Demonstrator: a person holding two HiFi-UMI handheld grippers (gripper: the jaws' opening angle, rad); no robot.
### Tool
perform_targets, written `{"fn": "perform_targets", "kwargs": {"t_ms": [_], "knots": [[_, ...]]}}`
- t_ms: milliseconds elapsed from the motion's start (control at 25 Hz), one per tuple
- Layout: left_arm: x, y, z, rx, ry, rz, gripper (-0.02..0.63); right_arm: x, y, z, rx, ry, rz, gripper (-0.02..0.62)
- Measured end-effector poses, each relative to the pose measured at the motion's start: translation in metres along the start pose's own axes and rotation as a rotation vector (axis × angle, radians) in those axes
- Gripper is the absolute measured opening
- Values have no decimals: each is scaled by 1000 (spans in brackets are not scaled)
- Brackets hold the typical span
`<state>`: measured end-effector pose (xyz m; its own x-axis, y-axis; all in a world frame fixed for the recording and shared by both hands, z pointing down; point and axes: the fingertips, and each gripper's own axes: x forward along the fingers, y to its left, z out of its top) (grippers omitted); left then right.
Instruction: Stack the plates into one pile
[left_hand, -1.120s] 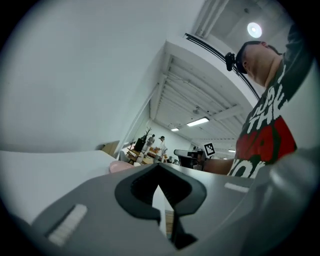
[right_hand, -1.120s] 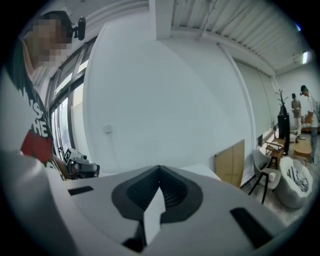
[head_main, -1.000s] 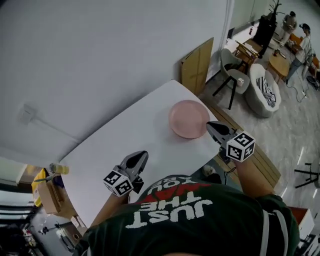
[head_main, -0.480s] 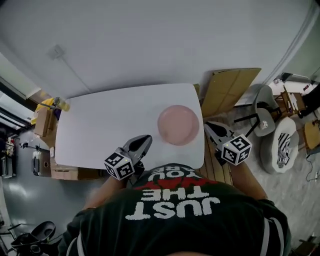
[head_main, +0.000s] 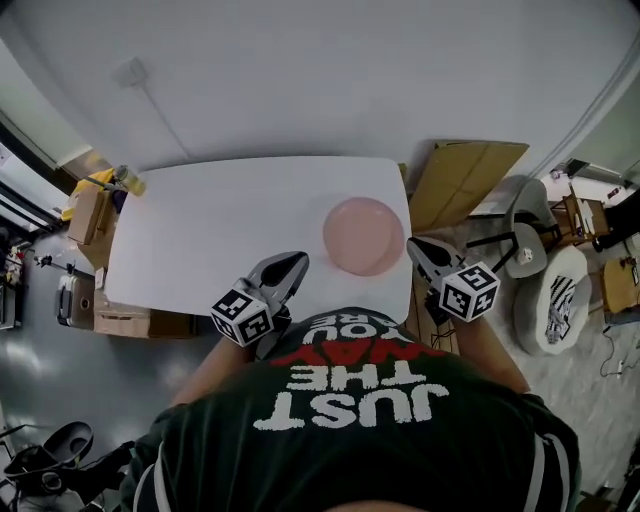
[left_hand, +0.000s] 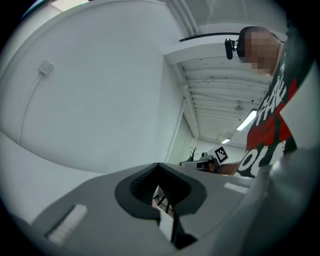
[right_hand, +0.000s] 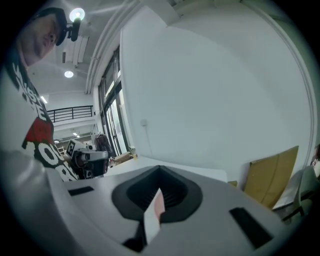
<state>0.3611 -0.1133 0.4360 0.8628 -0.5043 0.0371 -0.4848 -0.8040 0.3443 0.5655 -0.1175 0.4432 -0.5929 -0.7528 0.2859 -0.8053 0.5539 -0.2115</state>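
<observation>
One pink plate pile (head_main: 362, 235) lies on the right part of the white table (head_main: 200, 230). My left gripper (head_main: 295, 262) hovers at the table's near edge, left of the pile, jaws shut and empty. Off the table's right front corner, my right gripper (head_main: 415, 245) points toward the pile with its jaws together and nothing held. In the left gripper view the shut jaws (left_hand: 162, 200) fill the bottom, and the right gripper's marker cube (left_hand: 220, 154) shows beyond them. In the right gripper view the jaws (right_hand: 155, 205) are shut, with the left gripper (right_hand: 87, 157) at the left.
A cardboard sheet (head_main: 465, 180) leans against the wall right of the table. Chairs (head_main: 535, 240) stand further right. Cardboard boxes (head_main: 90, 215) and a bottle (head_main: 125, 180) sit at the table's left end. A white wall runs behind the table.
The head view has swung round, so the table now sits square-on instead of slanted. Both grippers stay shut near the table's front edge. The plate pile has not moved on the table.
</observation>
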Motion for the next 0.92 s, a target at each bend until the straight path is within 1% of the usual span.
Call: {"fn": "perform_targets", "kwargs": {"t_ms": [280,680,920], "knots": [[-6,4,-3,-4,2,-2,8,-5,2,-7,-11,17,-28,3],[-5,10,-2,-8,7,13,8,1,4,-5,-39,20,-9,3],[-2,11,-2,-2,14,12,8,0,1,-4,-44,20,-14,3]]}}
